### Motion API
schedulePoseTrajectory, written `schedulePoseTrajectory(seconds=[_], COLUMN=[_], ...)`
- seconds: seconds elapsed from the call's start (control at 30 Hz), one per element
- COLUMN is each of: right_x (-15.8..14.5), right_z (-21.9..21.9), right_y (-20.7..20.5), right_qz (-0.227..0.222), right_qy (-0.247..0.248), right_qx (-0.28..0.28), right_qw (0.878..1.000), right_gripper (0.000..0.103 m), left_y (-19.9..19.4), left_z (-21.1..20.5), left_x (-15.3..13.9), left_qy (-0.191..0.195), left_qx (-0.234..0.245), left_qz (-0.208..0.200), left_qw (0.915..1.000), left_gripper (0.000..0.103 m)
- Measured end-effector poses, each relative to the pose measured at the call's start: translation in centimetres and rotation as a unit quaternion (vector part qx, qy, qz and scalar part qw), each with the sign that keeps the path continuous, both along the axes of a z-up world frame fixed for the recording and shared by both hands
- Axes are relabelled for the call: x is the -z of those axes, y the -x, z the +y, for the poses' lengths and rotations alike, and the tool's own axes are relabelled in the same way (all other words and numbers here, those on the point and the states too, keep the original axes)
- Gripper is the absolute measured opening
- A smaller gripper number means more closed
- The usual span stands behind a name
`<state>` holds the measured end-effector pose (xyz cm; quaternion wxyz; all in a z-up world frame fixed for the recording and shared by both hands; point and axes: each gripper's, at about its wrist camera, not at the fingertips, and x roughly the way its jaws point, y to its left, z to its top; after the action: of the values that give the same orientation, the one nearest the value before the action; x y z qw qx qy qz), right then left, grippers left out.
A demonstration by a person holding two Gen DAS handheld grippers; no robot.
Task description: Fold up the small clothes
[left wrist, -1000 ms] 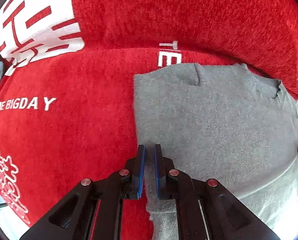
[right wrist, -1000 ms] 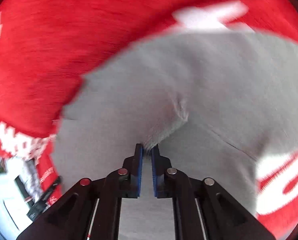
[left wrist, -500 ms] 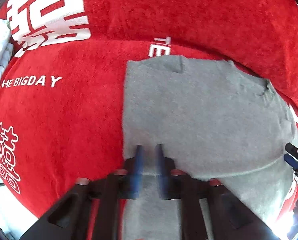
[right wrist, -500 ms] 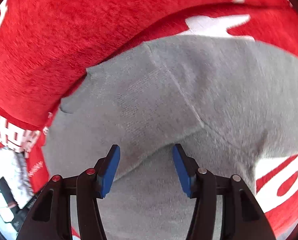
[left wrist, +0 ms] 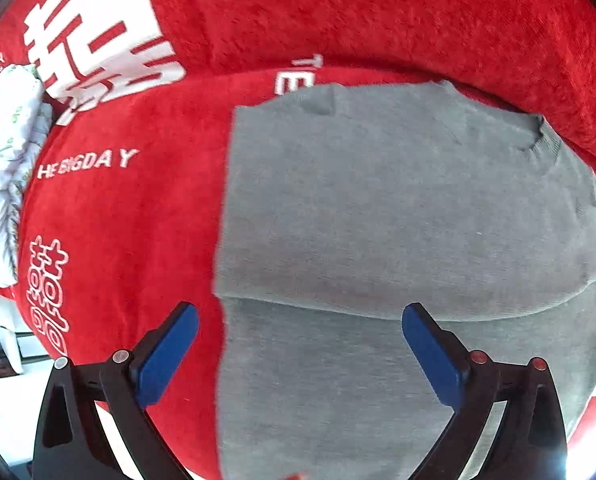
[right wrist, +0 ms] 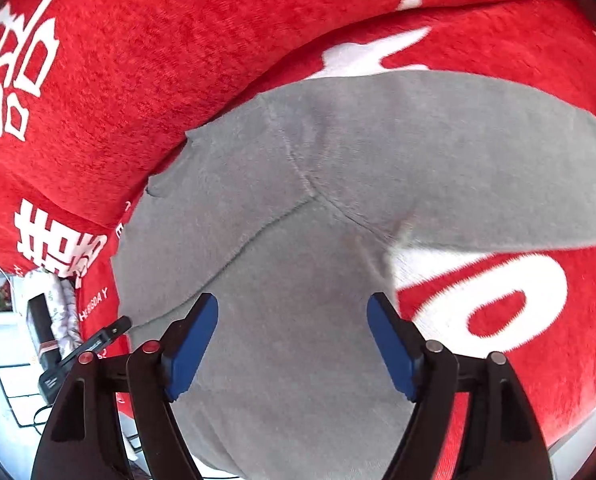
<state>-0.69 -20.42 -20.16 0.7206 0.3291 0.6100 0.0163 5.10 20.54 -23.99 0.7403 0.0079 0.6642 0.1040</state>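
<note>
A grey knit sweater (left wrist: 398, 216) lies flat on a red sofa seat, its lower part folded up over itself, with the fold's edge running across the near side. In the right wrist view the sweater (right wrist: 298, 240) shows a sleeve stretching out to the right. My left gripper (left wrist: 298, 340) is open and empty above the sweater's near left edge. My right gripper (right wrist: 291, 328) is open and empty above the sweater's body, near the armpit seam.
The red sofa cover (left wrist: 117, 220) with white lettering rises into a backrest (left wrist: 378, 12) behind the sweater. A white patterned cloth (left wrist: 5, 168) lies at the far left. A black device (right wrist: 45, 340) and white floor show at the lower left of the right wrist view.
Both grippers were shut on the sweater's edge a second ago. They have let go, opened wide and pulled back, the right one first. The folded part now lies flat.
</note>
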Motion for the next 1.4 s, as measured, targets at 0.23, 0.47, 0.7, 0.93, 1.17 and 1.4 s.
schedulePoseTrajectory(seconds=[0.23, 0.47, 0.7, 0.93, 1.17, 1.4], right_x=[0.6, 0.7, 0.1, 1.5, 2.7, 4.0], right_z=[-1.6, -2.2, -4.1, -6.3, -8.5, -11.4], right_y=[1.7, 2.4, 3.0, 3.7, 5.0, 6.5], right_qz=[0.014, 0.007, -0.011, 0.015, 0.02, 0.022], right_qy=[-0.038, -0.052, -0.03, -0.06, -0.085, -0.114], right_qx=[0.015, 0.029, 0.059, 0.093, 0.126, 0.171], right_qw=[0.999, 0.998, 0.998, 0.994, 0.988, 0.978], right_gripper=[0.08, 0.08, 0.08, 0.08, 0.081, 0.086], left_y=[-0.1, -0.3, -0.1, 0.1, 0.3, 1.0], left_z=[-3.9, -6.9, -9.5, -11.3, -13.8, -16.1], left_x=[-0.4, -0.4, -0.1, -0.2, -0.2, -0.5], left_qy=[0.042, 0.06, 0.057, 0.052, 0.05, 0.094], left_qx=[0.039, 0.058, 0.084, 0.094, 0.112, 0.122], left_qz=[0.009, 0.018, 0.024, 0.027, 0.031, 0.022], left_qw=[0.9983, 0.9963, 0.9945, 0.9939, 0.9919, 0.9879], left_gripper=[0.102, 0.102, 0.102, 0.102, 0.102, 0.102])
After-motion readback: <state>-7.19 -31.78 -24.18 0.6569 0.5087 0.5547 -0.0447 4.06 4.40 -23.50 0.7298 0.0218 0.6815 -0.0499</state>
